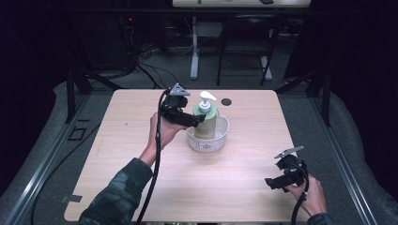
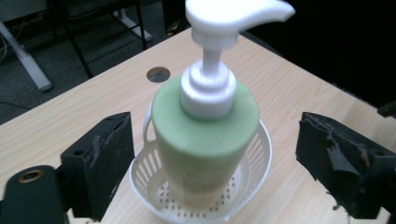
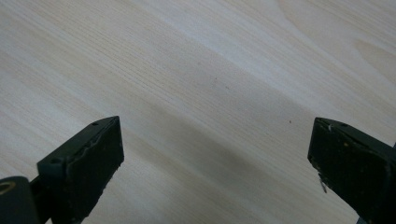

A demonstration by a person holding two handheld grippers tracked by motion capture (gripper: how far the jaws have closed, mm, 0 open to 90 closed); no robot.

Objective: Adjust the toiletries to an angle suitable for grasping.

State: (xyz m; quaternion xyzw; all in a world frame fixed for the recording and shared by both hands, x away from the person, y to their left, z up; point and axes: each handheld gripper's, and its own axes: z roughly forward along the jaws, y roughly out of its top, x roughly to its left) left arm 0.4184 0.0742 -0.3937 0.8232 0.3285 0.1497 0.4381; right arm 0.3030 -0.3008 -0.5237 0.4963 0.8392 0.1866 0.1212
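Observation:
A green soap bottle (image 1: 205, 121) with a white pump head stands upright in a small white slotted basket (image 1: 220, 140) at the middle of the wooden table. From the left, my left gripper (image 1: 195, 120) reaches level at the bottle's upper body. In the left gripper view the bottle (image 2: 205, 140) stands between the two black jaws of that gripper (image 2: 215, 126), with a gap on each side, so it is open. The basket (image 2: 261, 149) shows under the bottle. Near the table's front right, my right gripper (image 1: 271, 183) is open over bare wood (image 3: 215, 135), with nothing between its jaws.
A round cable hole (image 1: 226, 101) lies in the tabletop just behind the basket. Table legs, a stand and loose cables occupy the dark floor beyond the far edge. Black frame rails run along both sides of the table.

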